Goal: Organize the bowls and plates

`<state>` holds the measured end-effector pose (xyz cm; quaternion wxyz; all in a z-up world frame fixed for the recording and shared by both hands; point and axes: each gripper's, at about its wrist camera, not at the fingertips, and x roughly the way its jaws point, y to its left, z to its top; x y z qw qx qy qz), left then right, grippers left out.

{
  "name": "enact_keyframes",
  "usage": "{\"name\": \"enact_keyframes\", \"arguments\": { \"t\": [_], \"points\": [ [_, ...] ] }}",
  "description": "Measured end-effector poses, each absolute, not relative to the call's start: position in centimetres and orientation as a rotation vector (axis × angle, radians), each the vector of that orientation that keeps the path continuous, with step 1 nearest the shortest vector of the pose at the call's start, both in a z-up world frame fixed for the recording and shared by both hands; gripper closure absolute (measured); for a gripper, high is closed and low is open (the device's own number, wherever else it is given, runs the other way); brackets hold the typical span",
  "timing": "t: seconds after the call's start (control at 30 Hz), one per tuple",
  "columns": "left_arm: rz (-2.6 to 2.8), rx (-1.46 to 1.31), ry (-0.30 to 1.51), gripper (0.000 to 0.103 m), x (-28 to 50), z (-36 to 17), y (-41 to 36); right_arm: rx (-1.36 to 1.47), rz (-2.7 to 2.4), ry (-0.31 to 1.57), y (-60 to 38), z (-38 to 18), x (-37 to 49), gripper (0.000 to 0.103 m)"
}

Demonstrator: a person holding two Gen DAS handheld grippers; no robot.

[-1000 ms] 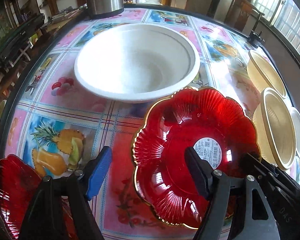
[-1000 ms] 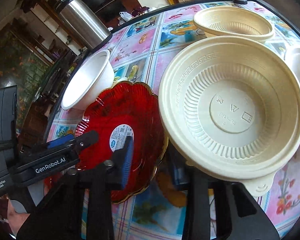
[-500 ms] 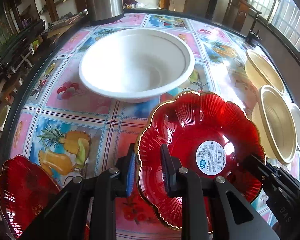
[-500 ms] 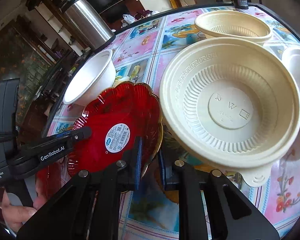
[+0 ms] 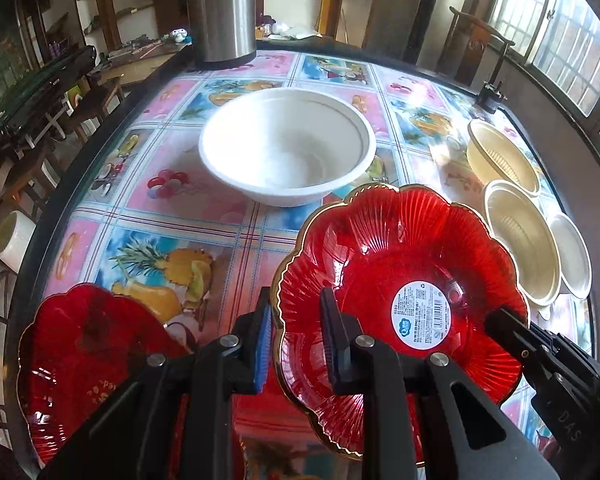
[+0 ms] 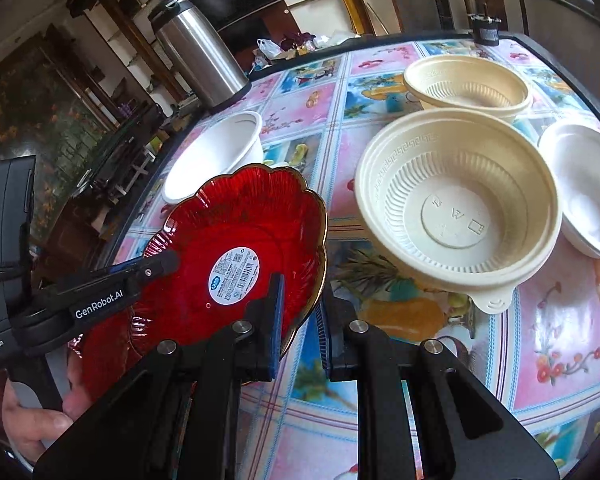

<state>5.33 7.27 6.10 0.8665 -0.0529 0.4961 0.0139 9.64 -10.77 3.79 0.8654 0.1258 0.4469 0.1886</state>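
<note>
My left gripper (image 5: 294,344) and right gripper (image 6: 298,320) both point steeply downward, jaws nearly closed, each pinching opposite rims of one red plate (image 5: 400,280)

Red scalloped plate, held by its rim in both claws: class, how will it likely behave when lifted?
The red scalloped plate looks like glossy rigid plastic, so probably stiff and light. Its shiny surface may slip. With the left claw and right claw pinching only opposite rim edges, it could tilt or flex slightly.
</note>
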Motion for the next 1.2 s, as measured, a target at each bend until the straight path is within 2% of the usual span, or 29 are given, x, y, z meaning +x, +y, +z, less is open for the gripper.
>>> {"name": "enact_keyframes", "arguments": {
  "t": [0.57,0.83,1.2],
  "points": [
    [0.160,-0.170,0.956,0.082,-2.1,9.4,16.5,0.145,0.569,0.908,-0.9,6.7,5.5,0.088],
    [0.239,-0.198,0.980,0.082,-4.9,7.3,21.0,0.091,0.642,0.962,4.2,4.6,4.3,0.088],
    [0.262,-0.223,1.014,0.082,-6.1,5.0,23.0,0.023,0.646,1.018,7.0,2.6,3.9,0.087]
  ]
}}
